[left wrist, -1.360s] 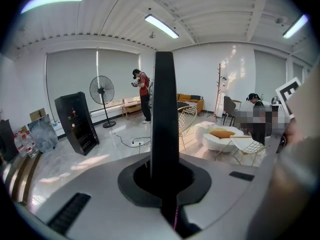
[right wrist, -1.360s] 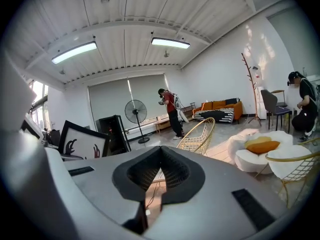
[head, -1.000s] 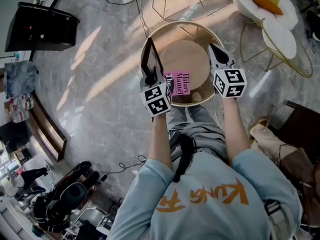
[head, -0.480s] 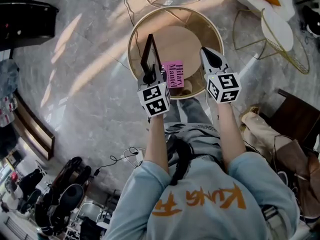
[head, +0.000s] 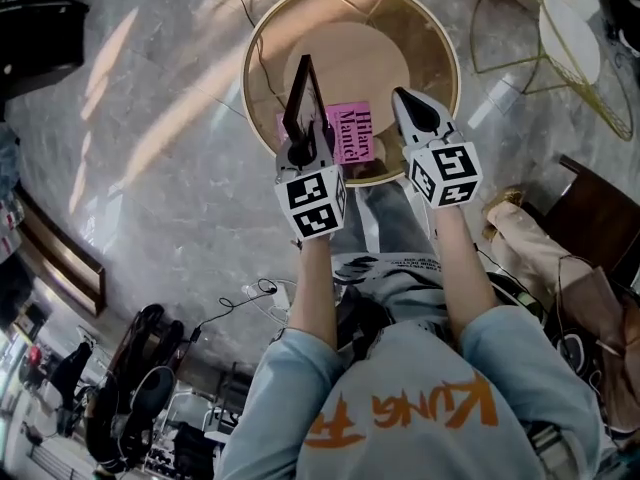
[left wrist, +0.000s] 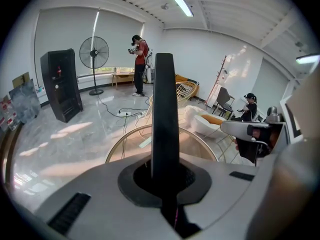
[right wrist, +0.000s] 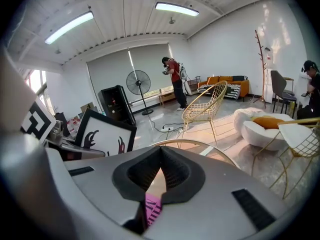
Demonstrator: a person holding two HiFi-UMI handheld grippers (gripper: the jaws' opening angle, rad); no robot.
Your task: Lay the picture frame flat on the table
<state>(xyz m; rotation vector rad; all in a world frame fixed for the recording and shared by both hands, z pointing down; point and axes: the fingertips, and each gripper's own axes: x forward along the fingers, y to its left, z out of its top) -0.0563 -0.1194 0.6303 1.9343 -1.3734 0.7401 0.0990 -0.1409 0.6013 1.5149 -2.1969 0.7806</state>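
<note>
The picture frame (head: pixel 303 103) is thin and black and stands upright on edge over the round gold-rimmed table (head: pixel 250 58). My left gripper (head: pixel 302 148) is shut on its lower edge. In the left gripper view the frame's edge (left wrist: pixel 165 114) rises straight up from between the jaws. In the right gripper view its face (right wrist: pixel 102 134) shows black marks on white. My right gripper (head: pixel 405 103) is shut and holds nothing. It hovers over the table's near right part, beside a pink book (head: pixel 352 133) lying flat.
A gold wire chair (right wrist: pixel 205 106) and a white cushioned seat (right wrist: pixel 260 126) stand beyond the table. A black cabinet (left wrist: pixel 60 84), a standing fan (left wrist: pixel 94 54) and floor cables (left wrist: pixel 127 113) are to the left. A person (left wrist: pixel 141 64) stands far back, and another sits at the right (left wrist: pixel 247 109).
Both grippers have moved a little farther in over the table. The frame stays upright in the left one and now stands at the pink book's left edge.
</note>
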